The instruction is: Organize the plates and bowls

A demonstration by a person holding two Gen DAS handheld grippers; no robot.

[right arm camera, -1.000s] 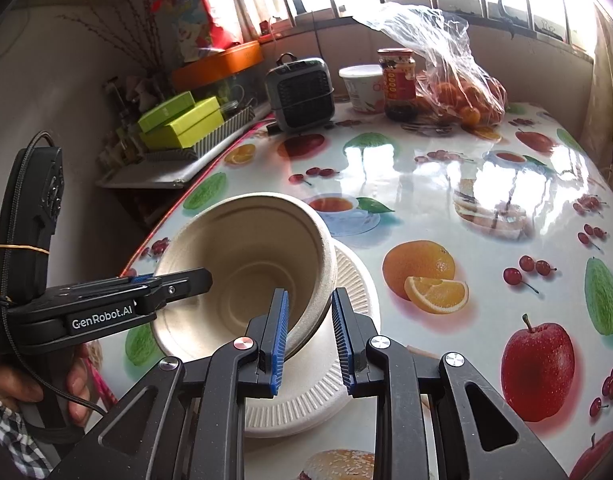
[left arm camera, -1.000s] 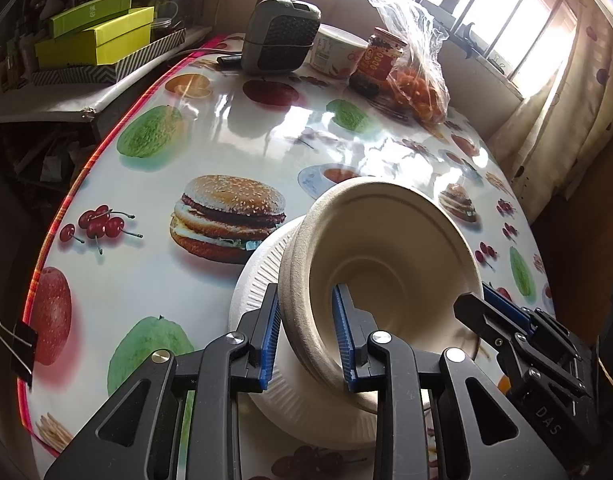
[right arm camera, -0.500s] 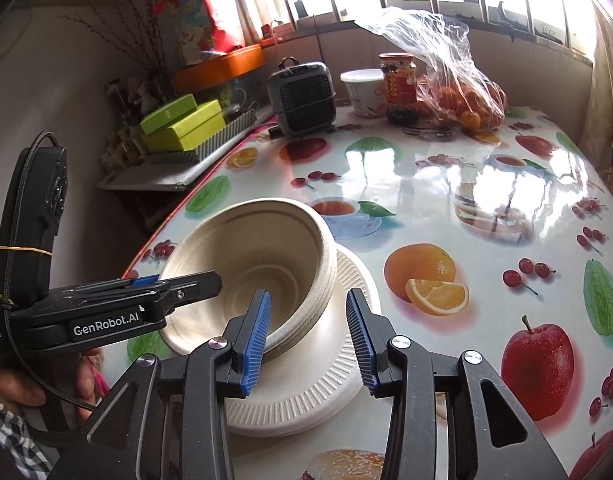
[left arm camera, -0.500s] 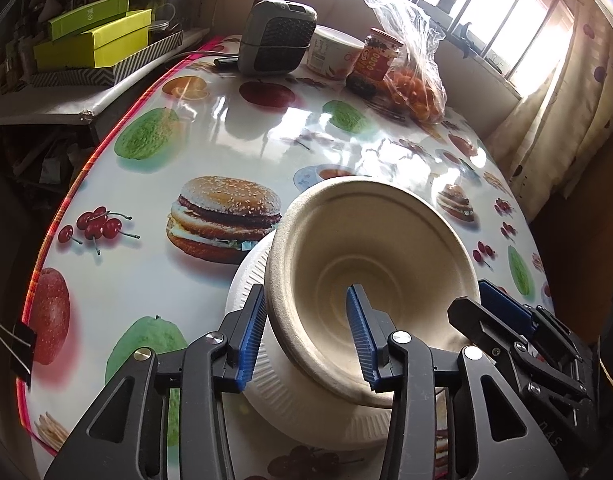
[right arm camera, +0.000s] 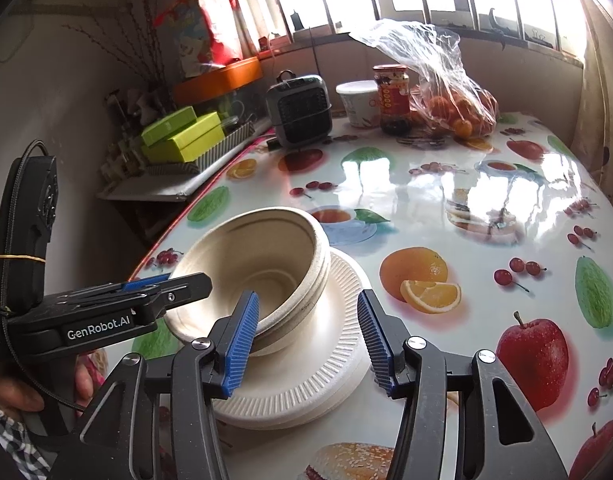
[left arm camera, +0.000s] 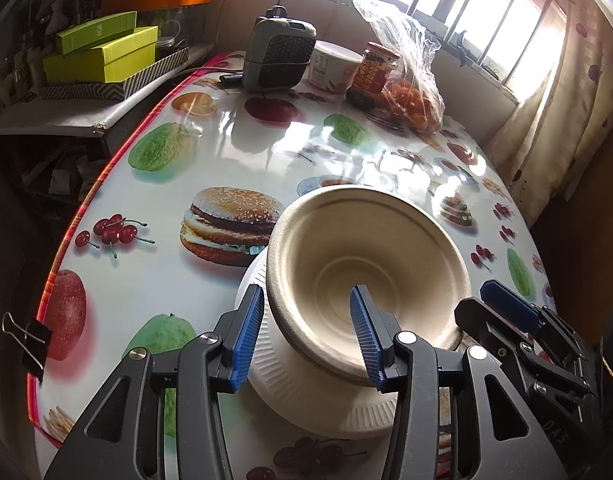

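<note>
- The left gripper (left arm camera: 306,336) has just been spreading its jaws and now stands released; the near rim of the beige moulded-pulp bowl stack (left arm camera: 370,268) passes between its blue ribbed pads (left arm camera: 246,340), which stand clear of the rim on either side.
- The right gripper (right arm camera: 306,336) has likewise just been widening and is loosed; its left pad sits inside the bowl stack's (right arm camera: 258,272) near wall, seemingly just off it, though the angle makes contact hard to rule out, and its right pad hovers over the plate rim.
- The bowl stack rests directly ahead of both grippers, tilted rather than flat, on a pile of white ribbed paper plates (right arm camera: 330,356); in the left wrist view the plates (left arm camera: 306,400) show beneath and to the left of the bowls.
- The plates lie on a glossy tablecloth printed with fruit and burgers (left arm camera: 146,240), near the table edge closest to the grippers.
- Well beyond the grippers, at the far side of the table, stand a small grey fan heater (left arm camera: 278,56), a white tub (left arm camera: 330,66), a red-labelled jar (left arm camera: 372,76) and a clear plastic bag of oranges (left arm camera: 410,92).
- Seen from the right wrist, a hand (right arm camera: 14,396) at lower left grips the left gripper's black handle.
</note>
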